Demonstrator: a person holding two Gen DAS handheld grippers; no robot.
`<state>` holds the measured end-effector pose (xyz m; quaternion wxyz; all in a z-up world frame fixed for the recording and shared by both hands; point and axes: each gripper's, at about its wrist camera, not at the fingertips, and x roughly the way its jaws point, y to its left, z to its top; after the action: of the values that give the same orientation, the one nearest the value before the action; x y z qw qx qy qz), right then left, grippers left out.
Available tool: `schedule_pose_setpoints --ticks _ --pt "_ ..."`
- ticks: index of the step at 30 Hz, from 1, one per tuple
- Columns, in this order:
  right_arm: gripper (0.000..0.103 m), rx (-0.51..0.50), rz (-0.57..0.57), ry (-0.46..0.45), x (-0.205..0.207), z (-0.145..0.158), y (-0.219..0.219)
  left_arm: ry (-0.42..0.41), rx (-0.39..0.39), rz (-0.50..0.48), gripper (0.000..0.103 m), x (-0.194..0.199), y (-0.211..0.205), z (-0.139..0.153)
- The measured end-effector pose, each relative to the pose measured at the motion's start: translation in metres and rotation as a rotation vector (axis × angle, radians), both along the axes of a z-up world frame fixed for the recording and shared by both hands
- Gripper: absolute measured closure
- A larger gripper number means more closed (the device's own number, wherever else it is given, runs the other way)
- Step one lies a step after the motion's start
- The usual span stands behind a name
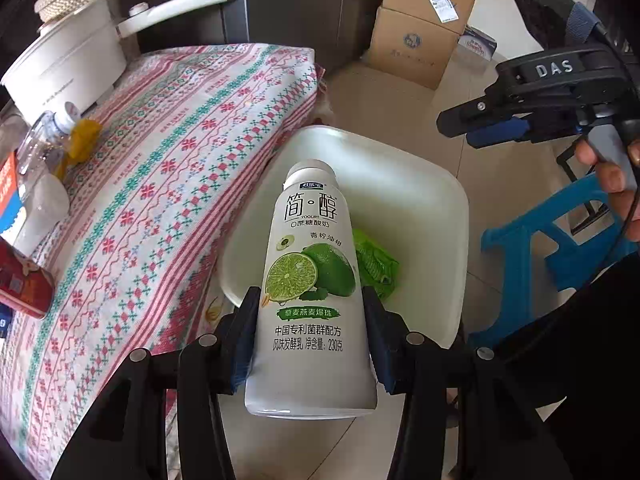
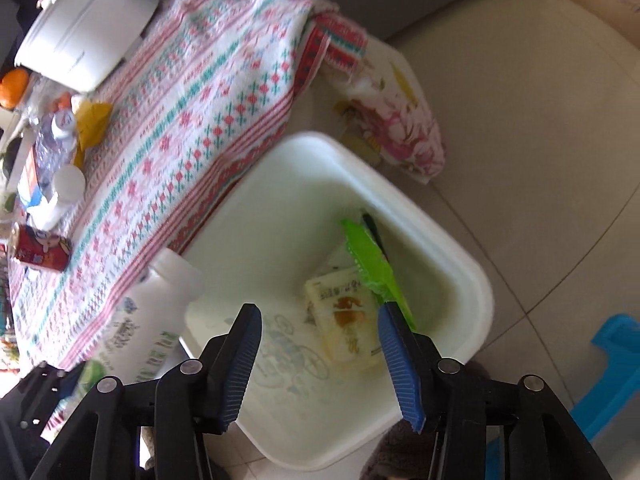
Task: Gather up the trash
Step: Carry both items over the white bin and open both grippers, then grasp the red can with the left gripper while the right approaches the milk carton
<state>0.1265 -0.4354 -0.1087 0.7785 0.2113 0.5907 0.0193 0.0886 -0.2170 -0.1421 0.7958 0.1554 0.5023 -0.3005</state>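
My left gripper [image 1: 308, 308] is shut on a white lime yogurt bottle [image 1: 310, 292] and holds it over the white trash bin [image 1: 432, 184] beside the table. The bottle also shows in the right wrist view [image 2: 148, 320], at the bin's left rim. My right gripper [image 2: 320, 320] is open and empty above the bin [image 2: 460, 256]; it also shows in the left wrist view [image 1: 472, 128], to the right of the bin. Inside the bin lie a green wrapper [image 2: 368, 256] and a pale yellow packet [image 2: 344, 320].
On the patterned tablecloth [image 1: 180, 168] lie a red can [image 1: 24, 284], a clear plastic bottle [image 1: 40, 148], a yellow wrapper [image 1: 82, 136] and a white pot [image 1: 68, 64]. Cardboard boxes [image 1: 420, 24] stand behind; a blue stool [image 1: 552, 248] is right of the bin.
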Motion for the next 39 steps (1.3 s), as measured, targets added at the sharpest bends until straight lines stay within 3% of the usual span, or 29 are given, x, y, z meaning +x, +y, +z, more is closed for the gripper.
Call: schedule_pose_setpoints --ticks 7,11,15,25,39 --pt "0.044 0.018 -0.108 -0.038 -0.012 0.011 -0.026 -0.067 0.029 -0.033 0.051 0.011 -0.029 -0.012" --pt "0.042 0.024 -0.143 -0.021 -0.012 0.009 -0.035 -0.093 0.042 -0.027 0.033 0.012 -0.032 -0.008" --pt "0.042 0.018 -0.143 -0.026 -0.011 0.011 -0.037 -0.098 0.049 -0.010 0.031 0.013 -0.025 -0.003" --pt "0.042 -0.016 -0.101 -0.063 -0.007 0.020 -0.019 -0.118 0.032 0.104 0.030 0.015 0.027 0.023" --pt "0.037 -0.052 0.028 -0.116 0.015 0.035 0.050 -0.181 0.008 0.371 0.020 0.025 0.144 0.054"
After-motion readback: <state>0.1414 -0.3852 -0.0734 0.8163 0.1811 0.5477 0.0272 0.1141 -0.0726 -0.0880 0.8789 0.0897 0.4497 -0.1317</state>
